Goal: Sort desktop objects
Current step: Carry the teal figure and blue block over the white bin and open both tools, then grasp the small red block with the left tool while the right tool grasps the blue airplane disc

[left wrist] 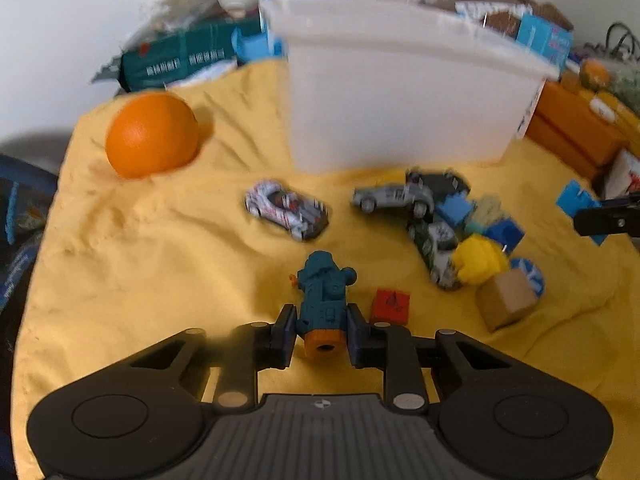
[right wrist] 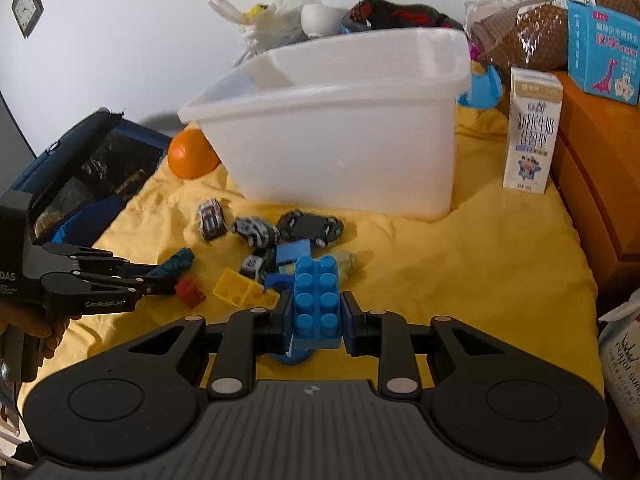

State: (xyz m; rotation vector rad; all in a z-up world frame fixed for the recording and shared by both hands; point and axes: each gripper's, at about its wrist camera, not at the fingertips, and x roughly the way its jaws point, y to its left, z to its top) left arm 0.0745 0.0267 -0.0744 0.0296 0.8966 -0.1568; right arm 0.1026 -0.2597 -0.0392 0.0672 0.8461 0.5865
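Observation:
My left gripper (left wrist: 322, 332) is shut on a teal toy with an orange end (left wrist: 324, 300), held just above the yellow cloth; it also shows from the side in the right wrist view (right wrist: 160, 278). My right gripper (right wrist: 316, 320) is shut on a blue building brick (right wrist: 318, 300) and holds it above the toy pile. A white plastic bin (right wrist: 340, 148) stands behind the pile, open and upright; it also shows in the left wrist view (left wrist: 400, 100). Toy cars (left wrist: 286, 208) (right wrist: 256, 230), a red brick (left wrist: 390, 306), a yellow brick (right wrist: 242, 288) and other blocks lie on the cloth.
An orange (left wrist: 152, 136) lies left of the bin. A milk carton (right wrist: 530, 132) stands right of it, beside orange boxes (right wrist: 596, 168). A tan cube (left wrist: 506, 300) lies at the pile's right. Bags and boxes crowd the back. A dark blue bag (right wrist: 92, 168) lies at the left.

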